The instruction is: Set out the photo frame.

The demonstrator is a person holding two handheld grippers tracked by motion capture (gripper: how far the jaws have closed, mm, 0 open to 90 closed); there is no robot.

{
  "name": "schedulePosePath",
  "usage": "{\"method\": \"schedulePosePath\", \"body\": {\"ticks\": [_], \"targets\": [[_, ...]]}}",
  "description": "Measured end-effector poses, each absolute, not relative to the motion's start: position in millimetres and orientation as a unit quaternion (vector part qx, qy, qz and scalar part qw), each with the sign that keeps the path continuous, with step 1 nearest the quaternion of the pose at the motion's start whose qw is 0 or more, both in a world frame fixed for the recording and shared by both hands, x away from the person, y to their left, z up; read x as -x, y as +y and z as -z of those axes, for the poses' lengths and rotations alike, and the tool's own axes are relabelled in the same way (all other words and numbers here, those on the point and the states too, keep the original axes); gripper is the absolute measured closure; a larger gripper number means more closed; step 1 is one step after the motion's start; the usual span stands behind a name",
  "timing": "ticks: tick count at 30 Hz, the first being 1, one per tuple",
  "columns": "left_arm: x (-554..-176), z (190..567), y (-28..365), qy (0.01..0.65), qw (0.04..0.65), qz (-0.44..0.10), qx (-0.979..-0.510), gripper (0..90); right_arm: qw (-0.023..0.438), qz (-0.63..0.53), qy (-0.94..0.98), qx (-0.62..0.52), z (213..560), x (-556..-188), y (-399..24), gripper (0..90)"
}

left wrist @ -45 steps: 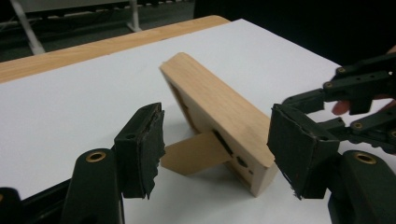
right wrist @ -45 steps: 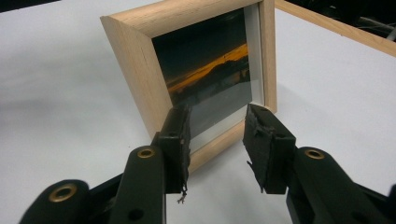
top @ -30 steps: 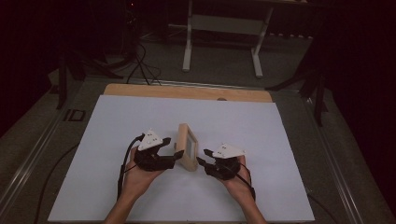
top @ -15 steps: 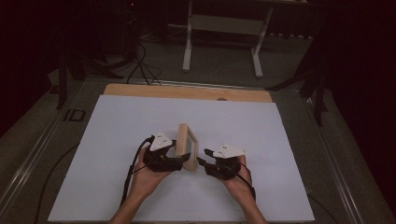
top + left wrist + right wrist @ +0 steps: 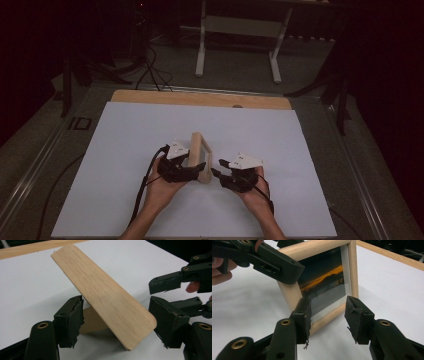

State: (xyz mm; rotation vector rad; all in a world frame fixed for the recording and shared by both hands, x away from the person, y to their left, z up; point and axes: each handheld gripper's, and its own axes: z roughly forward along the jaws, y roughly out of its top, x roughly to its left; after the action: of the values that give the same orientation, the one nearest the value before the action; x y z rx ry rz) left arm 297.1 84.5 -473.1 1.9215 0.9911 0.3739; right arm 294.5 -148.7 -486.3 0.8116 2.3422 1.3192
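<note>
Standing on the white sheet (image 5: 125,150), one small wooden picture frame (image 5: 200,155) sits just short of the sheet's middle, toward the person. Left gripper (image 5: 192,169): jaws parted around the frame's wooden back stand (image 5: 105,295); pads not seen pressing it. Right gripper (image 5: 218,174): jaws parted roughly halfway at the frame's glazed front, lower corner between them; whether they press cannot be told. Wooden board edge (image 5: 200,99) lies beyond the sheet's far side.

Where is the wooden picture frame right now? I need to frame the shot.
In the high view the picture frame stands near the middle of the white sheet, between the left gripper and the right gripper.
</note>
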Motion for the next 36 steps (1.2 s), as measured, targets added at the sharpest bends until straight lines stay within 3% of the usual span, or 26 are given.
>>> {"method": "schedulePosePath", "body": {"ticks": [23, 36], "targets": [[-297.0, 476.9, 78.2, 0.409, 0.448, -0.151, -0.781, 38.0, 0.17, -0.47, 0.815, -0.292, 483.4, -295.7, -154.8, 55.4], [-295.3, 475.3, 80.6, 0.406, 0.451, -0.153, -0.78, 52.2, 0.175, -0.475, 0.81, -0.297, 481.4, -296.6, -159.0, 55.0]]}}
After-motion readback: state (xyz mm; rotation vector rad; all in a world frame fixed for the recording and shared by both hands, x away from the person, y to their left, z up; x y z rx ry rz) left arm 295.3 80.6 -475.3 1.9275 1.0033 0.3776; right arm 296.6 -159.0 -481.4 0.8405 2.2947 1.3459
